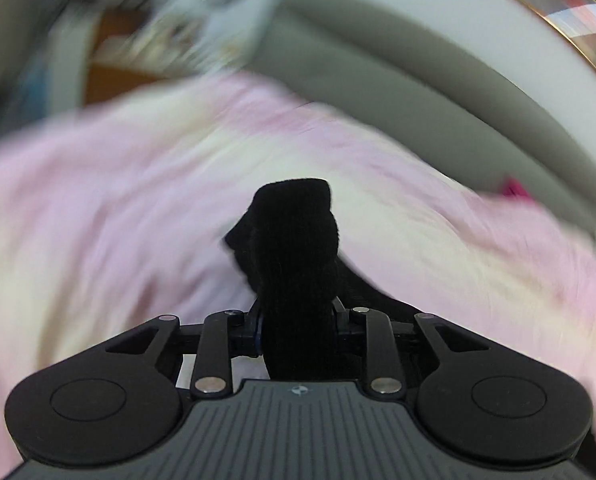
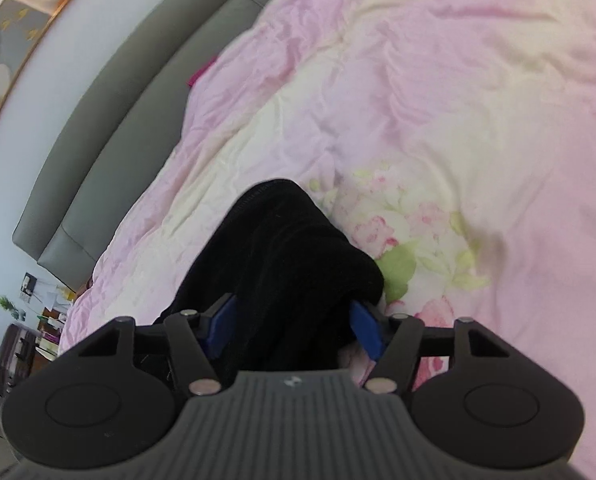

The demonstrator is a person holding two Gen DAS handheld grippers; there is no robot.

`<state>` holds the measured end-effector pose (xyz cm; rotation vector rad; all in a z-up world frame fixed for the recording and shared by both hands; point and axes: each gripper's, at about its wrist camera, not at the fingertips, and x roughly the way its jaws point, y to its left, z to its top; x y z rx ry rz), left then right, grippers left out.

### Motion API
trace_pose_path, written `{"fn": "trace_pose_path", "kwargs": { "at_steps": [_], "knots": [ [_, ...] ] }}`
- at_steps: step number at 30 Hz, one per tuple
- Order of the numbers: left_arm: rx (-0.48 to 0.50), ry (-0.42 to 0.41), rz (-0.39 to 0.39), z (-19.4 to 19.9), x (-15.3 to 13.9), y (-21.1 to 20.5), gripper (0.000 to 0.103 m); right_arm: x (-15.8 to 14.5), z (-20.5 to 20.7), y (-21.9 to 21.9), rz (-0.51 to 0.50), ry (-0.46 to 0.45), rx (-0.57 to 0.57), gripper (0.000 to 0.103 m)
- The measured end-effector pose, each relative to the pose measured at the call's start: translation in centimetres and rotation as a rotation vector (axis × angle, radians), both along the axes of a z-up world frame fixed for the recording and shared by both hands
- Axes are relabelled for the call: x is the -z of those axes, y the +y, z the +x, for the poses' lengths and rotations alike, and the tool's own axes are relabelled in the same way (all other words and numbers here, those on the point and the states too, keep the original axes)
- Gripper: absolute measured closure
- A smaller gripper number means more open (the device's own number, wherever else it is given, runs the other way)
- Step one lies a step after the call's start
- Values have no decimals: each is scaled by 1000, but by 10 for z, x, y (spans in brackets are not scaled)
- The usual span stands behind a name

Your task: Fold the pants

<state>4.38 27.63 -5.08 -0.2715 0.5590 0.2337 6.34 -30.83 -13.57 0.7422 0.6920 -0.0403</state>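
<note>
The black pants (image 1: 293,248) are bunched between the jaws of my left gripper (image 1: 298,316), which is shut on them above the bed; the view is motion-blurred. In the right wrist view another bunch of the black pants (image 2: 285,264) fills the gap between the blue fingers (image 2: 221,324) of my right gripper (image 2: 293,320), which is shut on the cloth. Both bunches stick up past the fingers and hide the fingertips. Where the cloth between the two grips lies is not shown.
A pink and cream floral quilt (image 2: 438,120) covers the bed under both grippers. A grey padded headboard (image 2: 109,120) and a white wall run along the left of the right wrist view. A cluttered side table (image 2: 37,316) stands at the lower left.
</note>
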Motion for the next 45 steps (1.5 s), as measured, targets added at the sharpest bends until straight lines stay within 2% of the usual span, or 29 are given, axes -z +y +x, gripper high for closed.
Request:
{"fn": "trace_pose_path", "kwargs": {
  "at_steps": [3,4,5,6,8,10,12,13,15,16,18,20,21,22,24,25,27,30,32,34,37,41,44,45],
  "knots": [
    [282,-56,462,-2,-2,-94,72,-20,-11,25,-91,-104,-62,42],
    [353,-42,593,-3,8,-122,72,-25,-13,31,-93,-136,-82,42],
    [436,8,717,-1,25,-149,72,-28,-15,36,-95,-159,-95,42],
    [509,52,789,0,43,-170,72,-30,-17,40,-97,-179,-105,42],
    [652,137,871,-2,81,-202,71,-32,-18,47,-98,-201,-139,42],
    [761,221,1002,-9,123,-229,70,-32,-17,56,-105,-201,-190,42],
    [759,187,1153,-18,147,-245,72,-32,-15,63,-100,-205,-243,42],
    [749,177,1173,-19,149,-247,71,-34,-14,71,-98,-215,-282,42],
    [751,172,1129,-16,140,-240,68,-37,-10,87,-112,-231,-366,42],
    [764,163,1113,-15,134,-236,57,-40,-6,99,-128,-234,-418,42],
    [813,151,1071,-19,117,-228,46,-42,8,130,-179,-229,-525,42],
    [856,130,1007,-28,96,-217,39,-42,24,165,-247,-223,-627,41],
    [870,113,987,-33,87,-213,31,-39,31,181,-274,-205,-669,41],
    [893,91,974,-39,79,-211,27,-35,41,199,-293,-181,-705,41],
    [929,74,961,-48,68,-207,27,-25,56,230,-274,-157,-766,41],
    [934,78,929,-50,62,-203,27,-23,60,242,-272,-169,-782,41],
    [919,96,812,-45,48,-192,26,-20,67,265,-297,-196,-812,43],
    [824,113,618,-23,29,-166,26,-6,73,292,-358,-169,-879,56],
    [751,123,470,0,19,-144,26,21,75,308,-493,-85,-927,56],
    [703,126,368,24,13,-130,26,46,69,302,-499,-75,-925,56],
    [690,154,320,63,13,-125,26,38,63,291,-458,-133,-884,57],
    [716,238,325,122,32,-143,28,12,29,279,-478,-288,-779,55],
    [739,278,301,143,49,-149,27,6,1,285,-494,-390,-851,56],
    [729,298,282,146,56,-150,19,9,-3,291,-506,-395,-889,57]
  ]
}}
